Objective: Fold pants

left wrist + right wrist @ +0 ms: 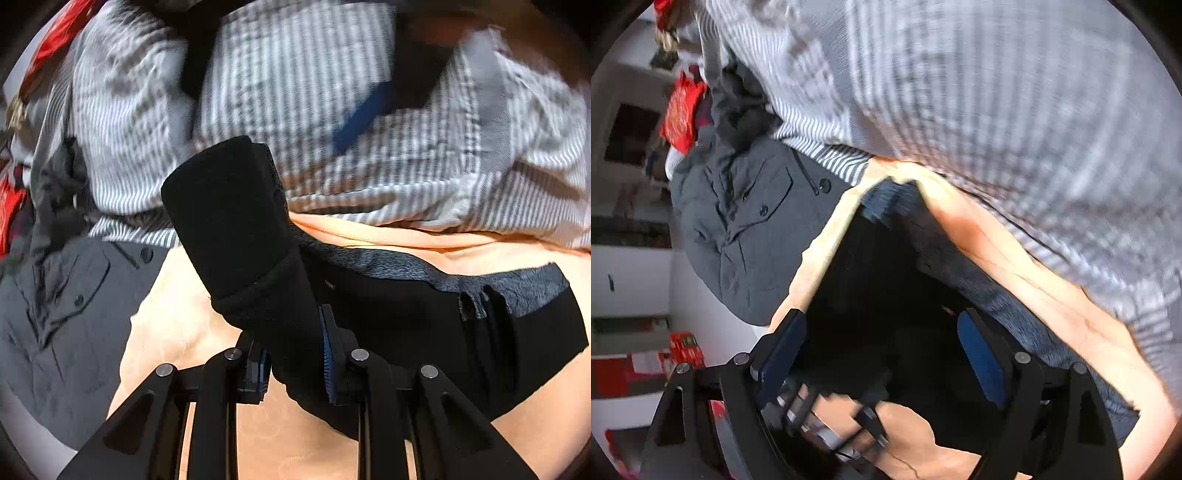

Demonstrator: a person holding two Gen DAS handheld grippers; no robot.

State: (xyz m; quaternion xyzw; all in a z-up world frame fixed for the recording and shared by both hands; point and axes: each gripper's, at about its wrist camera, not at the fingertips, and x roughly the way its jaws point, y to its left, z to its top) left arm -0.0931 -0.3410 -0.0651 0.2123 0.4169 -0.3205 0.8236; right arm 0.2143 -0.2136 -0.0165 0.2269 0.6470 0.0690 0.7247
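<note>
The black pants point(424, 332) lie on an orange-peach cloth surface point(177, 325), waistband with grey lining to the right. My left gripper point(295, 365) is shut on a bunched fold of the black pants, which rises as a thick roll point(229, 210) above the fingers. In the right wrist view the black pants point(886, 295) fill the space between my right gripper's point(882, 350) blue-padded fingers point(979, 362), which stand wide apart. The view is blurred.
A grey-and-white striped garment point(295, 92) lies heaped behind the pants. A dark grey buttoned garment point(66, 314) lies to the left; it also shows in the right wrist view point(738, 229). Red items point(679, 114) sit at far left.
</note>
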